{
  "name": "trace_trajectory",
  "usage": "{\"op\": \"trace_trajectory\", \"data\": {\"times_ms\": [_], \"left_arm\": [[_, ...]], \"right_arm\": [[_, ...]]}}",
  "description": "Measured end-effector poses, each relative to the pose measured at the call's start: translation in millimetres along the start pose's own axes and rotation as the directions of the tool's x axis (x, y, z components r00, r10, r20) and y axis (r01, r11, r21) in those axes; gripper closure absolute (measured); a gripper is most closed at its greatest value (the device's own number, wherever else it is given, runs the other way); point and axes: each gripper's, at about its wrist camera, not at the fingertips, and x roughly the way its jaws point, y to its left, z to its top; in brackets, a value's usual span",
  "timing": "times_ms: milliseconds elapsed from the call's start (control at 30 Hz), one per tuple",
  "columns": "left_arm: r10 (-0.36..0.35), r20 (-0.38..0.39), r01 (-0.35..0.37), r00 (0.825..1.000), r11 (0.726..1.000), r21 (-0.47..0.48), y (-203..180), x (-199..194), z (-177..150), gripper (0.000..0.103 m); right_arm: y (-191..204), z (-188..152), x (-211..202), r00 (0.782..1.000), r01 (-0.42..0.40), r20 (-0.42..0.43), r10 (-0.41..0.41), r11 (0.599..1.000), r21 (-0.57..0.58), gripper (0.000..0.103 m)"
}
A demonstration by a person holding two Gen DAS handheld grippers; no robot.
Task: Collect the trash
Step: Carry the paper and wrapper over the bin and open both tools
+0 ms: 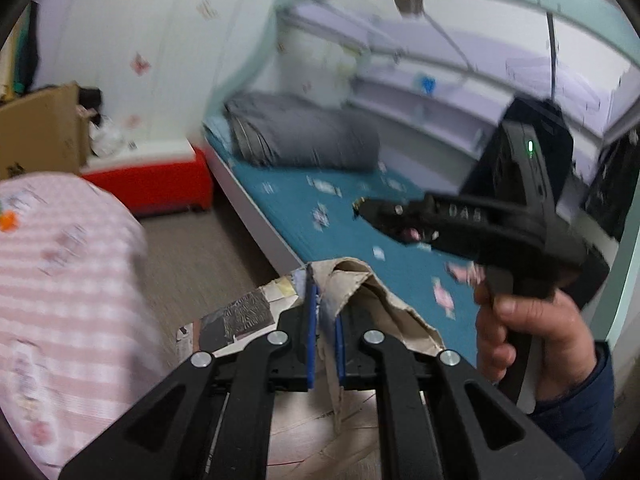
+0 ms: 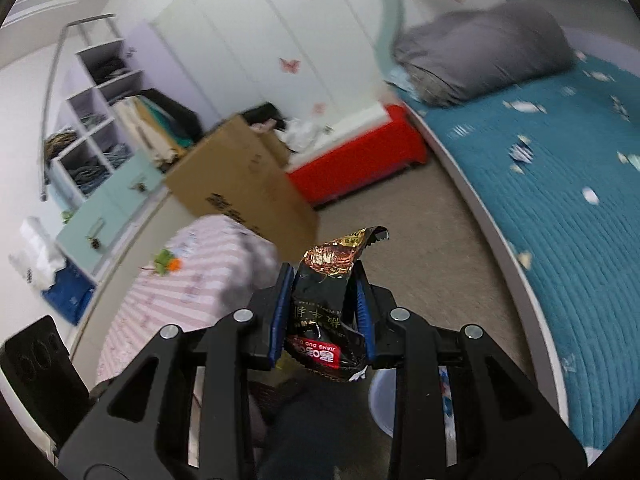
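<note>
Both grippers are loaded, the left gripper (image 1: 324,328) pinched tight on a torn cardboard scrap (image 1: 372,300) and the right gripper (image 2: 324,320) clamped partway round a crinkly black snack wrapper (image 2: 324,320), each probably feather-light, limp, best gripped mid-body.

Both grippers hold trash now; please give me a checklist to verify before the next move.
1. Left gripper shut on the torn paper scrap: ok.
2. Right gripper shut on the black snack wrapper: ok.
3. Wrapper seated deep between the pads: ok.
4. Paper hanging free, clear of the pink striped bedding: ok.
5. Trash bin located: cannot tell; the pale round rim below may be one.
</note>
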Motion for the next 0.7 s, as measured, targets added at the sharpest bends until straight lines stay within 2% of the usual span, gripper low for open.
{"op": "trace_trajectory", "data": {"times_ms": [100, 200, 367, 533, 600, 667, 700], "left_arm": [[-0.01, -0.094, 0.009, 0.996, 1.0, -0.008, 2, 43, -19, 0.096], [-0.013, -0.184, 0.006, 0.983, 0.999, -0.039, 16, 82, -40, 0.096], [-0.027, -0.34, -0.013, 0.94, 0.993, -0.117, 48, 149, -79, 0.095], [-0.017, -0.433, -0.051, 0.901, 0.988, -0.145, 76, 200, -106, 0.095], [-0.02, -0.451, -0.058, 0.892, 0.986, -0.158, 84, 217, -111, 0.094], [-0.026, -0.463, -0.059, 0.886, 0.984, -0.167, 93, 234, -116, 0.09], [-0.029, -0.473, -0.058, 0.881, 0.984, -0.168, 94, 240, -119, 0.08]], "right_arm": [[-27, -13, 12, 0.998, 0.034, -0.047, -0.032, 0.998, 0.045, 0.074], [-58, -30, 29, 0.993, 0.067, -0.105, -0.057, 0.993, 0.093, 0.074], [-86, -54, 58, 0.98, 0.101, -0.186, -0.073, 0.984, 0.147, 0.074], [-110, -72, 91, 0.961, 0.134, -0.262, -0.083, 0.974, 0.181, 0.074], [-115, -77, 100, 0.956, 0.142, -0.282, -0.085, 0.972, 0.189, 0.074], [-121, -83, 113, 0.948, 0.151, -0.306, -0.085, 0.968, 0.199, 0.074], [-124, -86, 119, 0.944, 0.157, -0.318, -0.087, 0.966, 0.203, 0.074]]}}
